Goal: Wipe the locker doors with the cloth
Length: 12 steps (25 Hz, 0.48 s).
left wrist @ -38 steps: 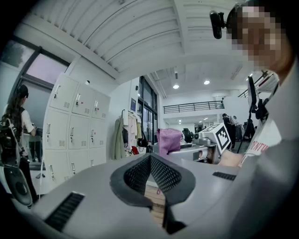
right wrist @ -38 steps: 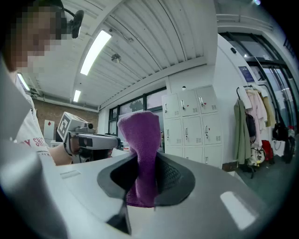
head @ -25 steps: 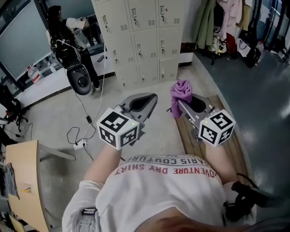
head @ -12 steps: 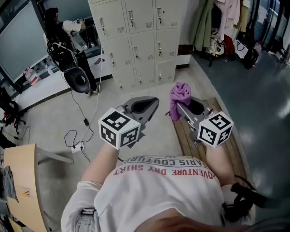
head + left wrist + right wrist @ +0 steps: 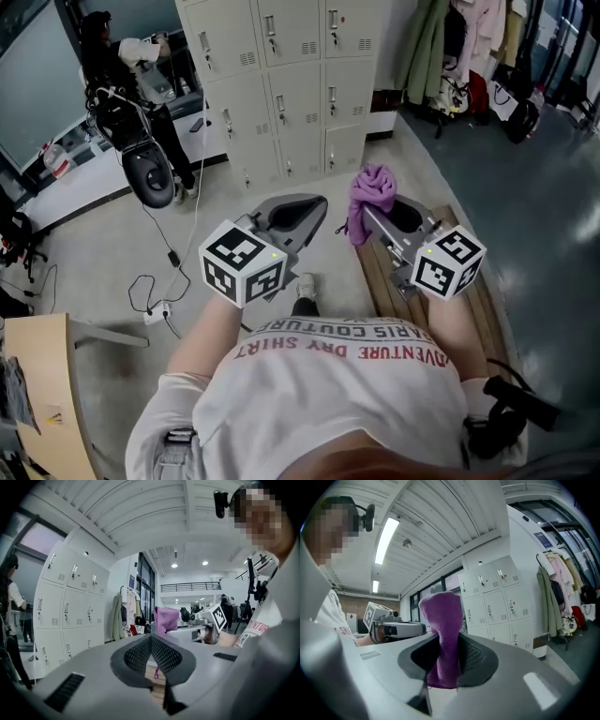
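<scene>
A bank of pale grey lockers stands ahead across the floor, also in the left gripper view and the right gripper view. My right gripper is shut on a purple cloth, which sticks up in a bunched fold between the jaws. My left gripper is held beside it, shut with nothing in it. Both grippers are well short of the locker doors. The cloth also shows in the left gripper view.
A person stands at the left by a white counter, with a black helmet-like object and cables on the floor. Coats hang at the right. A wooden bench lies under my right arm.
The lockers have come a little nearer and shifted left in the head view. My foot now shows on the floor below the grippers. Both grippers keep their pose.
</scene>
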{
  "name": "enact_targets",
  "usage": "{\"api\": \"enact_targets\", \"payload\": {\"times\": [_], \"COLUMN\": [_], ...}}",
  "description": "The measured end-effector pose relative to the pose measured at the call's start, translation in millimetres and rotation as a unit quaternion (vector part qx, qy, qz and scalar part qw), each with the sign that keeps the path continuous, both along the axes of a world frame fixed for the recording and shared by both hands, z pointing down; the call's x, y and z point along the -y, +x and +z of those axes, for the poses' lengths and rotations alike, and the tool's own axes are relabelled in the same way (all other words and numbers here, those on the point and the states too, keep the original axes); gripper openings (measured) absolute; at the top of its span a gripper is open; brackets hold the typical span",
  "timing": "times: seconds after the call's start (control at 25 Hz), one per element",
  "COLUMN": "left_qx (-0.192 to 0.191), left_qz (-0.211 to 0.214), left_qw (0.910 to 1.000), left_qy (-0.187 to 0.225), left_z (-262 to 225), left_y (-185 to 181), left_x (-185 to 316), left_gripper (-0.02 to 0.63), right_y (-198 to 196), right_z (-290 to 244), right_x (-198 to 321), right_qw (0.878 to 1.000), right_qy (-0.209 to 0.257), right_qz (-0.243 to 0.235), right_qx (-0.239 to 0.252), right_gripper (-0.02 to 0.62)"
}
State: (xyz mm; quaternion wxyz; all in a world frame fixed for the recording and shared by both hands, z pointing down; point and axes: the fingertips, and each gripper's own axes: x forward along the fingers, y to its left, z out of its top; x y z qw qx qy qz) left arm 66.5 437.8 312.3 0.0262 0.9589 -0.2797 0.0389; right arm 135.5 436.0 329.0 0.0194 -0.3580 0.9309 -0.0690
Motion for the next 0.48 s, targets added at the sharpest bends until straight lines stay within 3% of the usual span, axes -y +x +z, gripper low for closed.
{"api": "enact_targets", "payload": {"times": [0.2, 0.48], "left_qx": [-0.007, -0.012], "left_qz": [0.02, -0.008], "left_qw": [0.9996, 0.9999], "left_qy": [0.02, 0.008], "left_z": [2, -2], "left_y": [-16, -71], "left_x": [93, 302], "left_gripper": [0.0, 0.0], "right_y": [-10, -57], "right_z": [12, 1], "right_x": [105, 306], "right_qw": [1.0, 0.999], "right_qy": [-0.015, 0.0], "right_qz": [0.02, 0.032], "right_qx": [-0.012, -0.027], "right_gripper": [0.08, 0.08]}}
